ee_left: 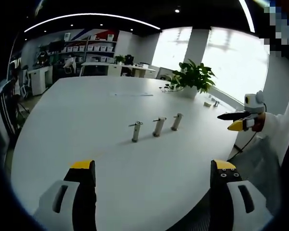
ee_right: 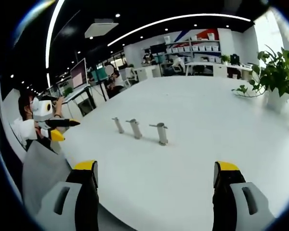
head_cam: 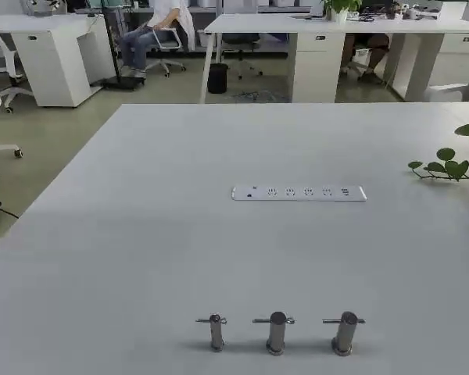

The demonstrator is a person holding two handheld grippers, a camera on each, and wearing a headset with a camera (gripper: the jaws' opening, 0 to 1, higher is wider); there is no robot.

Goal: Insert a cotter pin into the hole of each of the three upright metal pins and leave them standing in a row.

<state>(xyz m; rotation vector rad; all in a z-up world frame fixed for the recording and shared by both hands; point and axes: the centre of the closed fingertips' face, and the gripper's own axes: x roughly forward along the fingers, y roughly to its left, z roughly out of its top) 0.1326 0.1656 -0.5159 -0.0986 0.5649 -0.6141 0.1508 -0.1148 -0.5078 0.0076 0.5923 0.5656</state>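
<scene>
Apparently finished: three metal pins point(head_cam: 276, 334) stand in a row on the counter point(head_cam: 219, 250), each holding a cotter pin point(head_cam: 259, 320); left gripper point(ee_left: 152, 168) and right gripper point(ee_right: 154, 168) hover clear, fingers point(ee_left: 83, 173) released, only checking remains

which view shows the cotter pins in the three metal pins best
The head view: the cotter pins show close and side-on, crossing each of the three metal pins near its top. Both gripper views show them small and far across the table.

Flanking views (head frontal), shared pins point(head_cam: 277, 332)
</scene>
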